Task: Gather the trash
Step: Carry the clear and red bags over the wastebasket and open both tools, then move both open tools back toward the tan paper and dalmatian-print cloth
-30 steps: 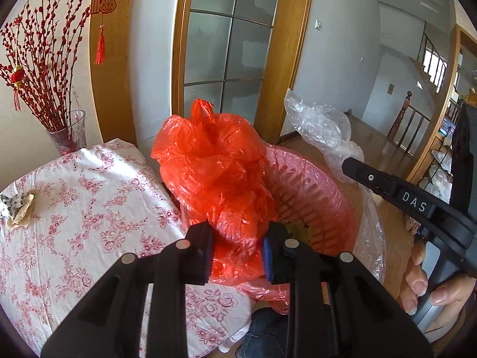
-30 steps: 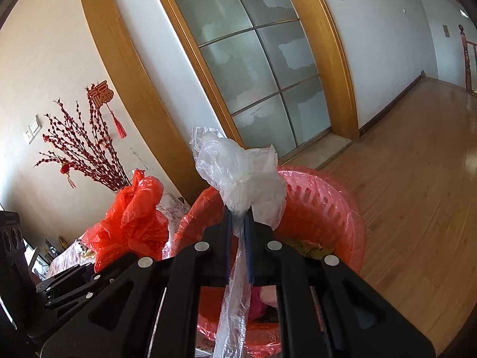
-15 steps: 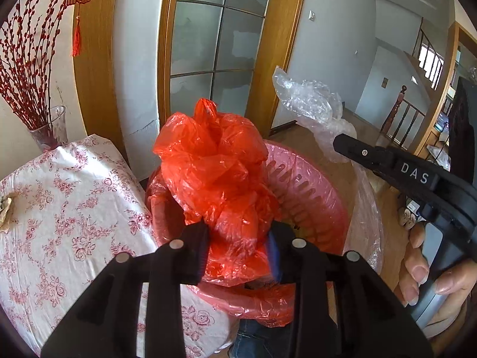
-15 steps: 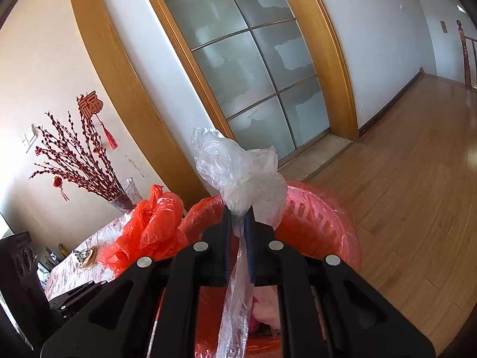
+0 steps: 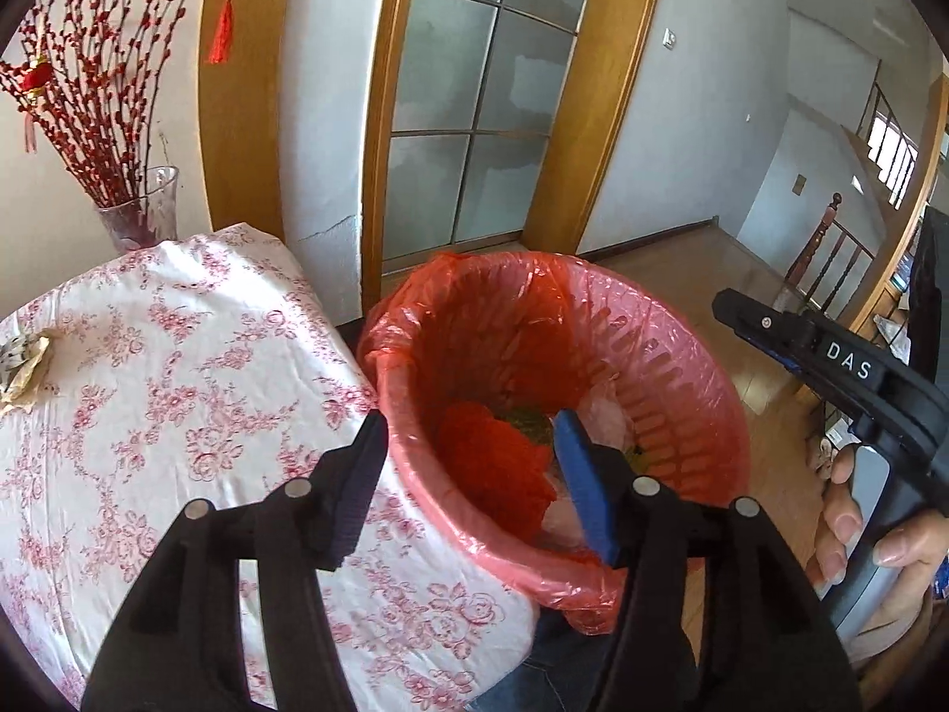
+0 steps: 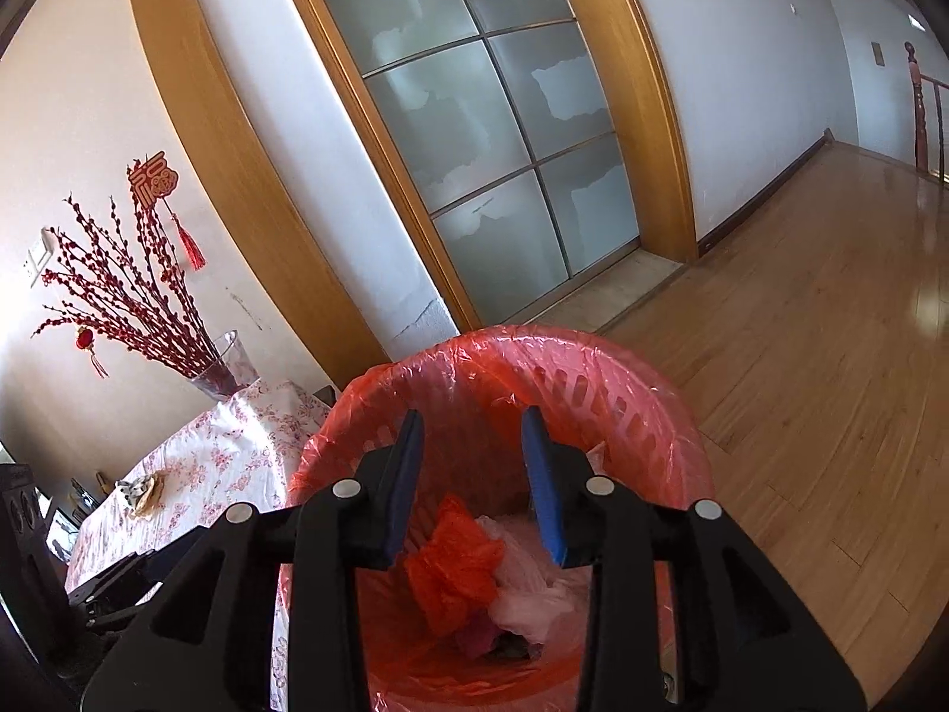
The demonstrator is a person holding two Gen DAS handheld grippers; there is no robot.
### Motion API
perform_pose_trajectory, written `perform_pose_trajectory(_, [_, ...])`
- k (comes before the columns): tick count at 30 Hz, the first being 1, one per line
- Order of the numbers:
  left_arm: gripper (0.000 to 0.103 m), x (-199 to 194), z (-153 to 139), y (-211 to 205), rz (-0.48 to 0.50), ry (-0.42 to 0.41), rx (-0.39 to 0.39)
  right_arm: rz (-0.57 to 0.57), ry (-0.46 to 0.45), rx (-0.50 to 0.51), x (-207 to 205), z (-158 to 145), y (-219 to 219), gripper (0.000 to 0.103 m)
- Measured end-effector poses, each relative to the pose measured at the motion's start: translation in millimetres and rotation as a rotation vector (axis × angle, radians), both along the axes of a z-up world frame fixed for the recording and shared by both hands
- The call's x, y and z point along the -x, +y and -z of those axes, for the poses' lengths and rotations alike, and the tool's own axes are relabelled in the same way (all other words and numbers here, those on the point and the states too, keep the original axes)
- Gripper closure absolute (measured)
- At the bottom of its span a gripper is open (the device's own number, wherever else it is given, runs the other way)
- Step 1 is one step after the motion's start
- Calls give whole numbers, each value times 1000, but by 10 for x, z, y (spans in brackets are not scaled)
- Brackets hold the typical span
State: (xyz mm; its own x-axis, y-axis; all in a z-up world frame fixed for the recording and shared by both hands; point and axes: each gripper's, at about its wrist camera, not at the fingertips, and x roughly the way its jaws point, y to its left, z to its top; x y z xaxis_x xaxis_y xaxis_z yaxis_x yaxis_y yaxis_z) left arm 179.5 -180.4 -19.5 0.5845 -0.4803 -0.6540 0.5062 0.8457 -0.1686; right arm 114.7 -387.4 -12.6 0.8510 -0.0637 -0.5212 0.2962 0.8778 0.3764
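Two claws opening over the lined bin [image 5: 682, 356], left claw [image 5: 468, 474] and right claw [image 6: 474, 474] empty, red bag [image 6: 454, 569] inside.

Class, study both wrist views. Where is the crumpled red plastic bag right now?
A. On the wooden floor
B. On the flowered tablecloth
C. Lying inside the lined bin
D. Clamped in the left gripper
C: the red plastic bag lies at the bottom of the bin beside a clear bag, and nothing sits between the jaws of the opening left gripper.
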Motion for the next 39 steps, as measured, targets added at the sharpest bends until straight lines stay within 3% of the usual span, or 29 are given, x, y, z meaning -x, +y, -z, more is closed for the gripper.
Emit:
perform_pose_trajectory(7, [38,52,-80,559,-136,-73,-33,-93,13,27,-113,-64,333,68])
perform_pose_trajectory(12, [37,86,-154,1093,-247,-118,-58,-215,12,61,-291,-139,818,68])
perform_pose_trajectory(21, [38,162,-244,2303,-504,-162,-91,-458,22,82,-778,-245,1997,71])
perform_pose_trajectory(24, [38,171,-268,2697,-591,-169,-91,-554,61,55,-1066,-189,2477,78])
perform_pose_trajectory(28, [38,204,-273,3150,-679,-177,-86,-641,110,57,-1389,-70,3065,79])
perform_pose_trajectory(34, [38,208,-228,3594,-757,-170,-88,-655,172,115,-1831,128,3711,79])
perform_pose_trajectory(39, [37,178,-192,3784,-783,-165,-89,-634,266,104,-2148,394,3859,79])
